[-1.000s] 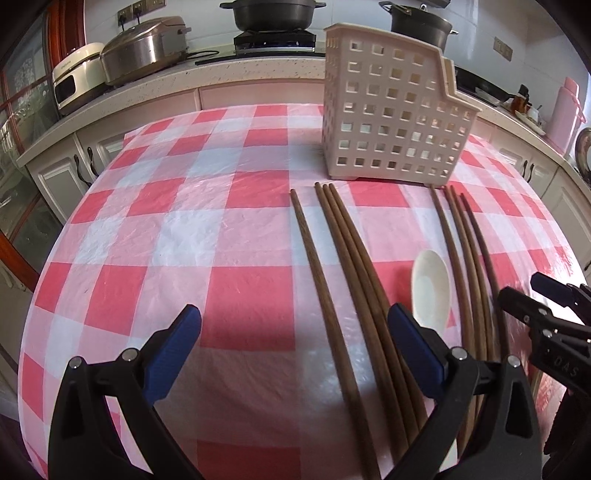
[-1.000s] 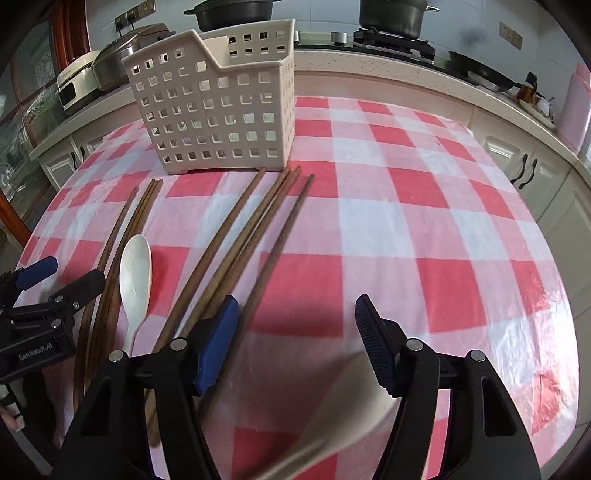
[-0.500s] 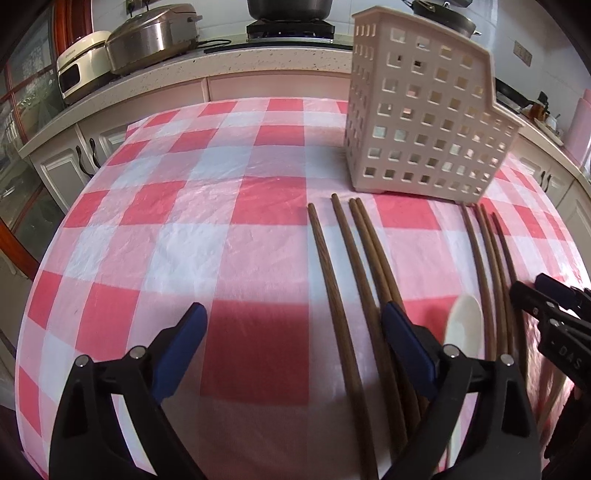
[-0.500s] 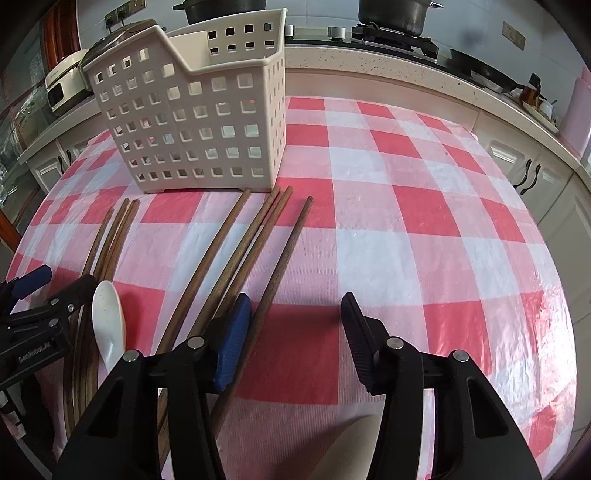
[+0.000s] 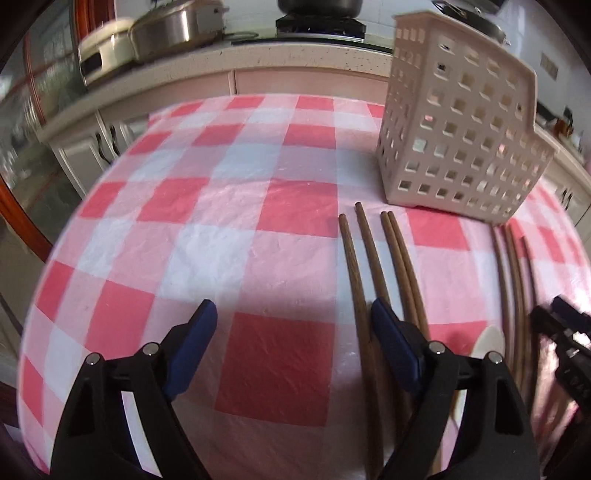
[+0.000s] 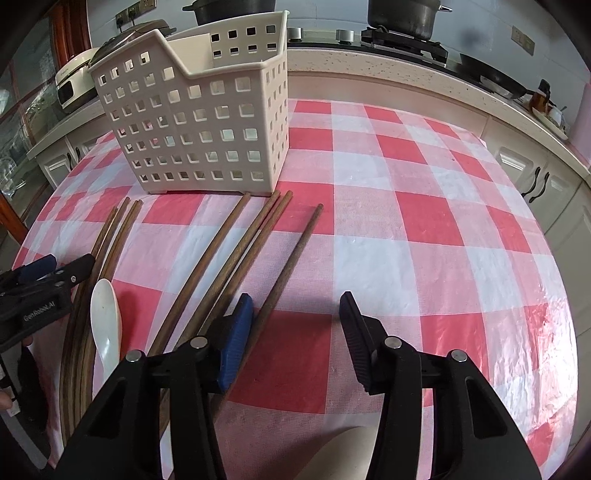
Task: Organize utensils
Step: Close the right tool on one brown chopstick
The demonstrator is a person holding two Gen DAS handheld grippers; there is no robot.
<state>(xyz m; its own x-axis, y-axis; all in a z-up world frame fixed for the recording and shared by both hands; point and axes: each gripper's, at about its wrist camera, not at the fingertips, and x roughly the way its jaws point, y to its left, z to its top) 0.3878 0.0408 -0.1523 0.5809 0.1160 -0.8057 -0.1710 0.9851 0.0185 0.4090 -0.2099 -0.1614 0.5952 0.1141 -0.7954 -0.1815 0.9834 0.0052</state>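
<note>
Several long brown chopsticks (image 6: 229, 254) and a white spoon (image 6: 105, 317) lie on the checked cloth in front of a cream perforated basket (image 6: 195, 125). My right gripper (image 6: 295, 332) hovers low over the outermost chopstick (image 6: 295, 258), which runs between its closing jaws beside the blue pad; neither pad presses it. In the left wrist view my left gripper (image 5: 295, 325) is also closing, wide apart, with the outermost chopstick (image 5: 354, 280) just inside its right pad, untouched. The basket (image 5: 458, 147) stands beyond it, and the spoon (image 5: 487, 339) is half hidden.
A pale utensil (image 6: 343, 454) shows under my right gripper at the bottom edge. Behind the table runs a counter with a rice cooker (image 5: 173, 29), a pot (image 6: 402, 14) and a pan (image 6: 495, 77). The table's rounded edge drops off on both sides.
Both grippers have moved forward toward the basket and their jaws have narrowed. In each view the outermost chopstick now lies just inside one pad.
</note>
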